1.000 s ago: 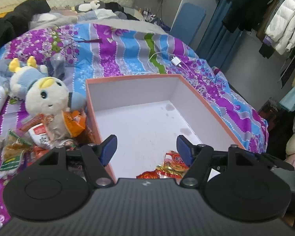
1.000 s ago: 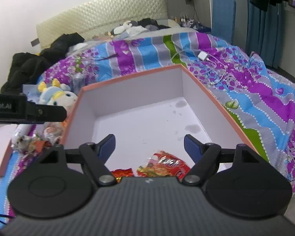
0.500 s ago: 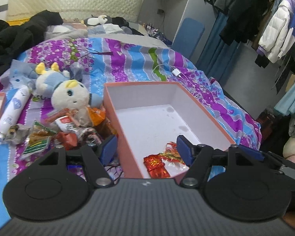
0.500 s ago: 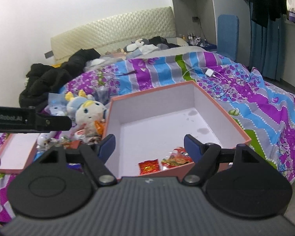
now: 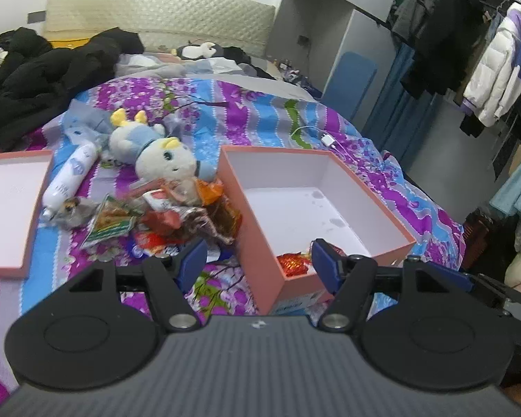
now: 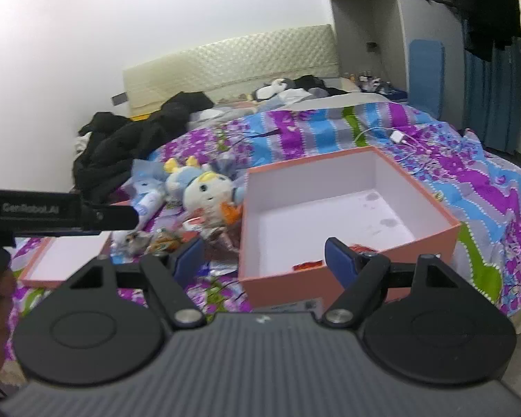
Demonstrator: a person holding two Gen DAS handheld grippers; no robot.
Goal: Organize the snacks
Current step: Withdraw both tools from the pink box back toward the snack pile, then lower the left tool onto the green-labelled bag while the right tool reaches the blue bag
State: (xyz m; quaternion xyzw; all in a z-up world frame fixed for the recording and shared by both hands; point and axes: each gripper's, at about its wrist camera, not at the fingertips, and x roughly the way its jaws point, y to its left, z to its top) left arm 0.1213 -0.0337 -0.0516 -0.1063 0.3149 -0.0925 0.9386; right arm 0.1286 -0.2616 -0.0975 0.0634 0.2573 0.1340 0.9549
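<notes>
Light: bright, even indoor light; soft shadows.
Glare: white wall (image 6: 156,34) washes out at upper left in the right wrist view.
Blur: right wrist view smeared; left wrist view sharper.
Distortion: fisheye bends edges.

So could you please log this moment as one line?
left gripper open, empty | right gripper open, empty | pink cardboard box holds few snacks

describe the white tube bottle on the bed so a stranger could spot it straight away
Start at the purple and blue floral bedspread and find the shallow pink box lid at its left side. The white tube-shaped bottle with pale blue print lies on its side beside that lid, left of the white and blue plush toy. It is the only smooth, long cylinder among crinkled snack packets.
</notes>
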